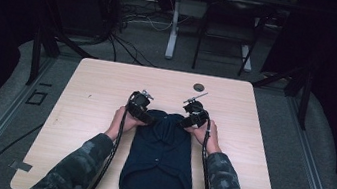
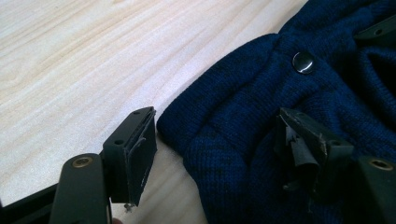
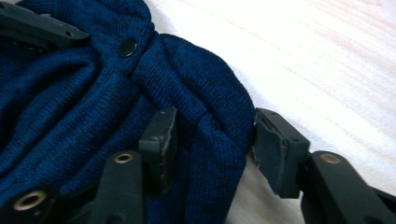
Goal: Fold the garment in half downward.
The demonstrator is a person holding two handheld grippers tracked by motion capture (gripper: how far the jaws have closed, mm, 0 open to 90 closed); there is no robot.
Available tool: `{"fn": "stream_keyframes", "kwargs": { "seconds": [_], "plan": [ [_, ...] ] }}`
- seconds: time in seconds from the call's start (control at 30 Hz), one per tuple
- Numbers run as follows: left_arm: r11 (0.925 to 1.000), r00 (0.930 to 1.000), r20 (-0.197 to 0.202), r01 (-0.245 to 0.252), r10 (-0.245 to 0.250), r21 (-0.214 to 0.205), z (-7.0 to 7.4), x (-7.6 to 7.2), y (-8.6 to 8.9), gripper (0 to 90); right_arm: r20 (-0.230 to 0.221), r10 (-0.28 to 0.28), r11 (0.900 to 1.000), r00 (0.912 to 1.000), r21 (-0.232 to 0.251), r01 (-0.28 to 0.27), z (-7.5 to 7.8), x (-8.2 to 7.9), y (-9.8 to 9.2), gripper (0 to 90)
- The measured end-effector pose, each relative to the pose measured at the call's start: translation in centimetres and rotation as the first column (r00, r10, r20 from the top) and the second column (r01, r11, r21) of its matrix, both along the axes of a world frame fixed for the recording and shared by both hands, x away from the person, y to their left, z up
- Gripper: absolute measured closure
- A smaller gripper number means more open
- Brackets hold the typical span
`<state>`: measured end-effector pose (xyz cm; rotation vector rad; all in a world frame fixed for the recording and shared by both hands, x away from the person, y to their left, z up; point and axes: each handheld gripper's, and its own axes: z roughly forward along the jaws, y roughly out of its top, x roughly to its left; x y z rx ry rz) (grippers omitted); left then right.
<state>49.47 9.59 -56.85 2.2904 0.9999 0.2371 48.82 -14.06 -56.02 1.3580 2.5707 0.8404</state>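
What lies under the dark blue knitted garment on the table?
The dark blue knitted garment lies flat on the pale wooden table, whose bare top shows all round it. Whatever else might lie beneath the fabric is covered and cannot be seen.

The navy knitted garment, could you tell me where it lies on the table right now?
In the high view the navy knitted garment lies at the near middle of the table, between the person's forearms, with the left gripper and right gripper at its far corners.
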Motion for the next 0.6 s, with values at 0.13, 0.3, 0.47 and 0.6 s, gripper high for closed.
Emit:
{"fn": "stream_keyframes", "kwargs": {
  "seconds": [0.13,0.3,0.47,0.6],
  "plan": [
    [0.9997,0.9996,-0.016,0.022,-0.022,0.008,0.2,-0.16,-0.15,36.2,-0.01,0.017,0.9997,0.9998,-0.015,-0.017,0.14,-0.04,-0.02,54.5],
    [0.9989,0.9985,-0.032,0.045,-0.045,0.006,0.39,-0.45,-0.34,44.0,-0.009,0.008,1.0,0.9999,-0.001,-0.008,0.09,-0.25,0.14,58.5],
    [0.9981,0.9973,-0.039,0.062,-0.062,-0.005,0.44,-0.63,-0.43,53.7,-0.018,0.02,0.9998,0.9996,0.003,-0.019,0.11,-0.35,0.17,62.2],
    [0.9966,0.9957,-0.047,0.079,-0.08,-0.024,0.42,-0.71,-0.38,62.9,-0.034,0.038,0.9993,0.9987,0.004,-0.038,0.16,-0.41,0.04,67.5]
  ]
}}
